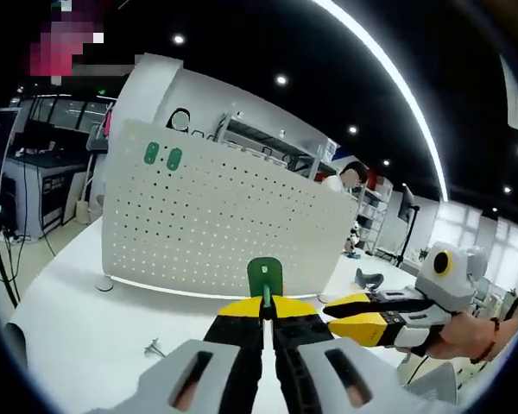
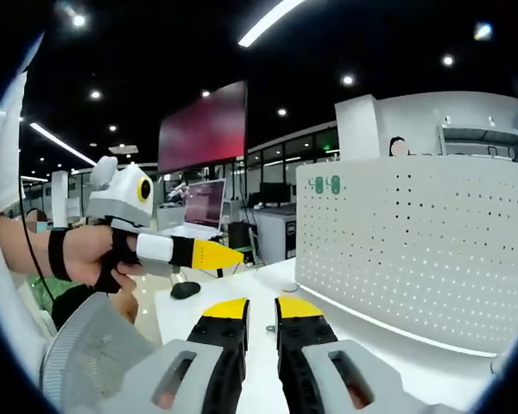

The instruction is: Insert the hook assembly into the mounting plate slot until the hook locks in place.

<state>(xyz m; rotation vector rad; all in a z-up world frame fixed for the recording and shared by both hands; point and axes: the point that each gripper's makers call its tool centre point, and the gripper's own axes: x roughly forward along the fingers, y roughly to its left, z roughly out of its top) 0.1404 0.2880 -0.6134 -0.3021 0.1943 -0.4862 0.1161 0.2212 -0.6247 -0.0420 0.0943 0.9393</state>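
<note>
A white perforated mounting plate (image 1: 233, 224) stands upright on the white table (image 1: 78, 302), with two green hooks (image 1: 162, 156) near its top left corner. My left gripper (image 1: 266, 309) is shut on a green hook assembly (image 1: 264, 278), held in front of the plate's lower edge and apart from it. My right gripper (image 1: 328, 308) reaches in from the right beside it. In the right gripper view my right gripper (image 2: 261, 309) stands narrowly open with nothing between its jaws. The left gripper (image 2: 240, 255) is held in a hand at the left. The plate (image 2: 414, 250) stands at the right with its green hooks (image 2: 326, 185).
A small metal hook (image 1: 155, 348) lies loose on the table near the front left. A black mouse (image 2: 186, 290) rests on the table's far part, with a laptop screen (image 2: 205, 203) behind. Shelving (image 1: 268, 142) and desks stand behind the plate.
</note>
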